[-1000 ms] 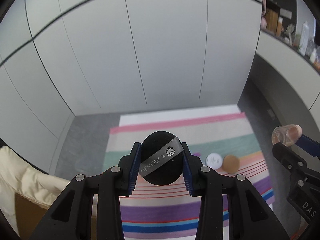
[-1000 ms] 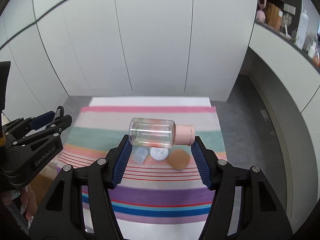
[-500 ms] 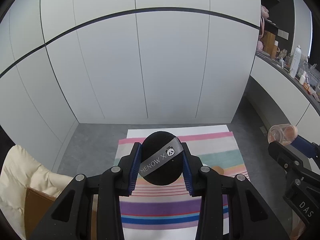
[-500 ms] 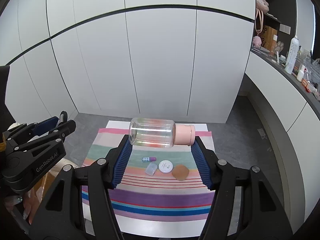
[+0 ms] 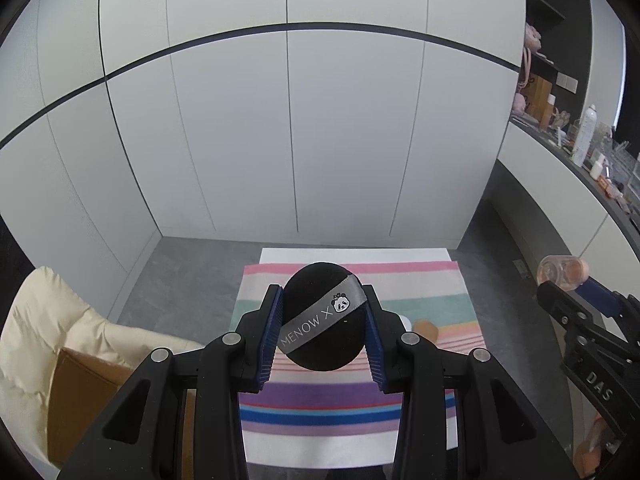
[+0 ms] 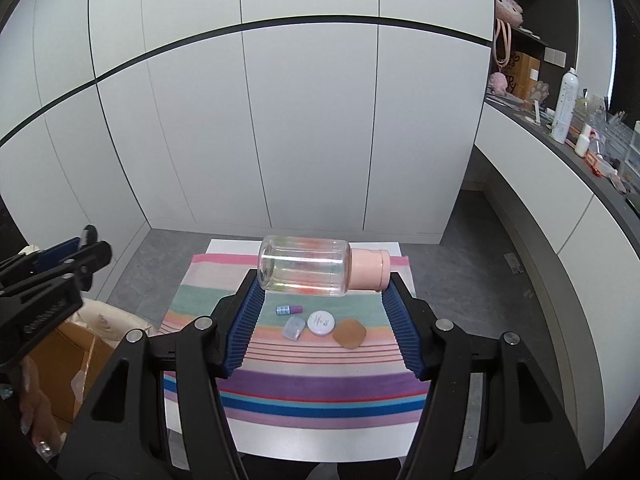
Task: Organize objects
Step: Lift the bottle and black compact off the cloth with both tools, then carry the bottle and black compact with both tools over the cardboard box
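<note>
Left wrist view first: the left gripper (image 5: 325, 330) is pinching a black powder puff (image 5: 325, 320) between its blue pads, the grey MENOW ribbon (image 5: 320, 319) slanting across its face. The puff sits high above the striped mat (image 5: 352, 404), which lies below and beyond the fingertips. Off to the right, the right gripper (image 5: 576, 296) pokes into view with its load. Down to the left of the tool, a cardboard box (image 5: 86, 392) and a cream cushion (image 5: 36, 328).

Over to the right wrist view: the right gripper (image 6: 323, 280) is clamped end to end on a clear bottle (image 6: 304, 268) with a pink cap (image 6: 369, 270), lying crosswise between the fingertips. Below and ahead of the jaws, four small items wait on the mat: a blue-and-purple vial (image 6: 289, 309), a clear little case (image 6: 293, 328), a round white jar (image 6: 321, 322) and a tan sponge (image 6: 349, 333). The left gripper (image 6: 86, 258) shows at the left, above the box.

Both tools loaded and raised, so this looks like the carry step. Next, probably, swing each load to the box at the left, lower, and open the jaws; the bottle, gripped only by its ends, could slip if tilted.
</note>
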`<state>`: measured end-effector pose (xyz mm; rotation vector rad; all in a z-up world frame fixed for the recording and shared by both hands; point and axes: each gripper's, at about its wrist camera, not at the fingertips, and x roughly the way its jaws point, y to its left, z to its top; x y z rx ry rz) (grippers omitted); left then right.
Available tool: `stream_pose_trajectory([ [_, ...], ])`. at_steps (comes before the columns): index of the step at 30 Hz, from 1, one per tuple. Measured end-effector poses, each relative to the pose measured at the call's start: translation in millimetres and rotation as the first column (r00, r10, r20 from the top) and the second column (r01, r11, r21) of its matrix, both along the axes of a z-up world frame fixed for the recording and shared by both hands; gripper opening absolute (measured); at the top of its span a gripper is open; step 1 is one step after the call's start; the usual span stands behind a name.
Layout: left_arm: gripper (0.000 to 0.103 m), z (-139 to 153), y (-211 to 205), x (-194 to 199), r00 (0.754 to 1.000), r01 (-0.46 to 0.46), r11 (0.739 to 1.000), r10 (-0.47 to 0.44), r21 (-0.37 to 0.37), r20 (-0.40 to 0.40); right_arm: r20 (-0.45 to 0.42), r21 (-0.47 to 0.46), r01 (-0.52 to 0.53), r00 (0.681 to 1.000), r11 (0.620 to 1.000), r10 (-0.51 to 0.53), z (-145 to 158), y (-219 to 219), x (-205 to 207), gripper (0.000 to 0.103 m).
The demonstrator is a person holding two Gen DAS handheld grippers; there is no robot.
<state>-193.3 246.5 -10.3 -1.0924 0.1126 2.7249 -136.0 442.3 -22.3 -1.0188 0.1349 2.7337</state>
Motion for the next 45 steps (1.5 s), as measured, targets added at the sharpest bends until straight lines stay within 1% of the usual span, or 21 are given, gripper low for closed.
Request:
stream_pose_trajectory([
  [4,0.039,-2,-6,28,1.000,0.028,1.000,-0.028,0.009,0.008,0.002,0.000,-0.001,1.000,1.000,0.001,-2,-2,19,0.063],
  [8,0.039,-3,-9,59,0.998,0.053,0.998,-0.053,-0.014,-0.015,0.005,-0.015,-0.014,1.000,1.000,0.014,-6,-5,43,0.063],
  [12,0.039,-6,-15,92,0.997,0.077,0.997,-0.077,-0.029,-0.013,0.014,-0.021,-0.025,1.000,0.999,0.025,-11,-9,69,0.063],
  [15,0.039,-7,-25,111,0.997,0.070,0.998,-0.070,-0.002,-0.019,0.020,-0.031,-0.027,0.999,0.999,0.028,-15,-11,89,0.063],
  [18,0.039,-8,-35,130,0.997,0.062,0.998,-0.062,-0.007,-0.040,0.020,-0.037,-0.031,0.999,0.999,0.032,-19,-15,110,0.063],
  [20,0.039,-11,-37,139,0.997,0.058,0.998,-0.060,-0.026,-0.052,0.019,-0.034,-0.033,0.999,0.999,0.034,-21,-18,121,0.063],
  [25,0.039,-24,-50,156,0.998,0.064,0.998,-0.064,-0.019,-0.021,0.031,-0.042,-0.049,0.998,0.998,0.050,-28,-27,149,0.063],
  [26,0.039,-27,-52,160,0.998,0.057,0.998,-0.058,-0.031,-0.029,0.038,-0.042,-0.048,0.998,0.998,0.049,-31,-28,157,0.063],
  [28,0.039,-32,-54,173,0.996,0.043,0.997,-0.048,-0.069,-0.073,0.051,-0.045,-0.050,0.997,0.998,0.052,-36,-30,166,0.063],
  [29,0.039,-34,-55,179,0.995,0.042,0.996,-0.048,-0.079,-0.082,0.057,-0.048,-0.050,0.997,0.998,0.052,-38,-30,170,0.063],
  [30,0.039,-37,-56,184,0.996,0.049,0.996,-0.055,-0.080,-0.073,0.066,-0.058,-0.045,0.997,0.997,0.049,-42,-30,176,0.063],
  [32,0.039,-40,-59,188,0.997,0.066,0.995,-0.069,-0.068,-0.039,0.073,-0.068,-0.040,0.996,0.997,0.045,-46,-31,183,0.063],
  [34,0.039,-42,-64,192,0.997,0.070,0.996,-0.071,-0.050,-0.021,0.081,-0.089,-0.040,0.996,0.995,0.048,-50,-34,193,0.063],
  [36,0.039,-41,-66,195,0.997,0.069,0.996,-0.070,-0.052,-0.026,0.087,-0.104,-0.043,0.995,0.994,0.052,-52,-35,199,0.063],
  [38,0.039,-42,-65,199,0.997,0.074,0.995,-0.076,-0.059,-0.031,0.090,-0.098,-0.048,0.994,0.994,0.056,-53,-36,205,0.063],
  [41,0.039,-43,-62,197,0.996,0.086,0.995,-0.087,-0.052,-0.012,0.084,-0.061,-0.038,0.996,0.997,0.043,-51,-37,212,0.063],
  [45,0.039,-45,-61,193,0.996,0.091,0.994,-0.091,-0.052,-0.002,0.073,-0.062,-0.021,0.997,0.998,0.026,-47,-32,214,0.063],
])
